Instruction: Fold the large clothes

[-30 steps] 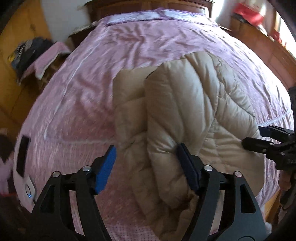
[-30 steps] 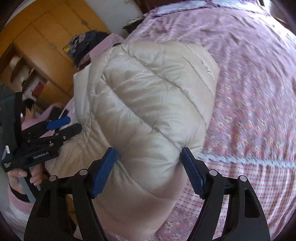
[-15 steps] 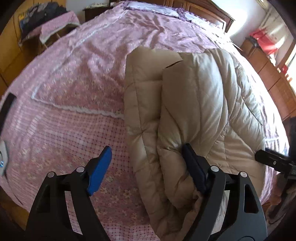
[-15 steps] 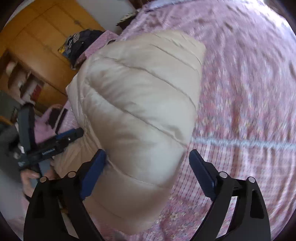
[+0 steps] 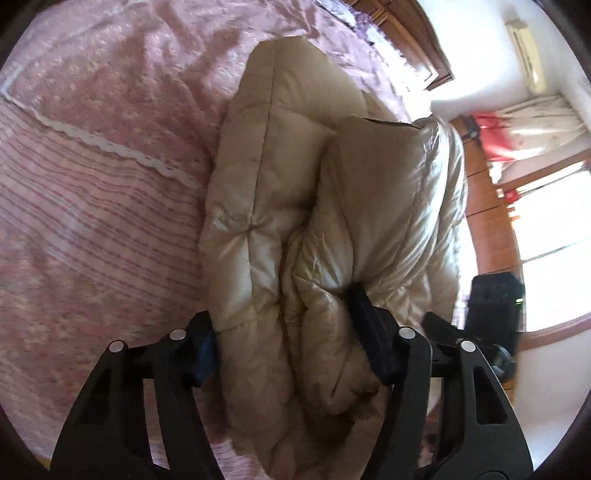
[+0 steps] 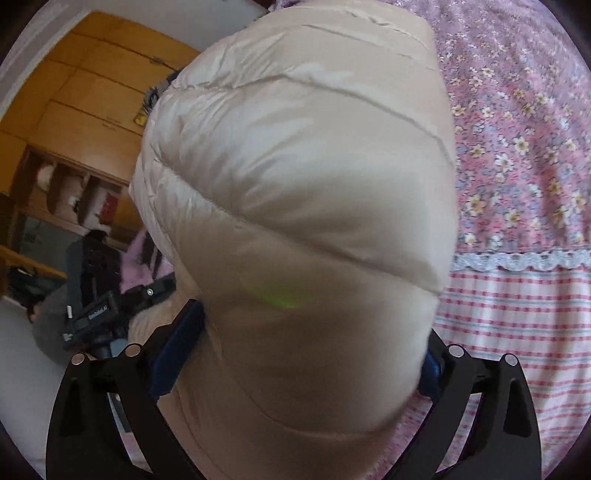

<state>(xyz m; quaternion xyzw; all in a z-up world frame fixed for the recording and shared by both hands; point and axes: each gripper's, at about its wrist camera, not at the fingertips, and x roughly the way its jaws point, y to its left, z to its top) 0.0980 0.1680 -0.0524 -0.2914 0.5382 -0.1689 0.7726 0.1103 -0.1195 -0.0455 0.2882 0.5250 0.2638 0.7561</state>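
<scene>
A beige quilted down jacket [image 5: 332, 206] lies folded in thick layers on the pink bed [image 5: 92, 221]. My left gripper [image 5: 291, 332] has its jaws around the near left end of the folded bundle and presses on it. My right gripper [image 6: 299, 339] has its jaws around the near right end of the same jacket [image 6: 303, 177], which fills that view. The blue pads [image 6: 177, 347] press into the padding on both sides. The right gripper's body [image 5: 495, 302] shows at the right edge of the left wrist view; the left gripper's body [image 6: 96, 317] shows at the left of the right wrist view.
The bed cover has a white lace strip [image 5: 110, 144] and a checked border [image 6: 517, 306]. A wooden headboard [image 5: 413, 33] stands at the far end. Yellow wooden wardrobes [image 6: 74, 110] stand at the left. A bright window [image 5: 546, 221] and wooden furniture [image 5: 487, 206] are at the right.
Both grippers have moved in onto the jacket's near ends and closed from wide open to gripping the padding. The jacket now sits much nearer both cameras.
</scene>
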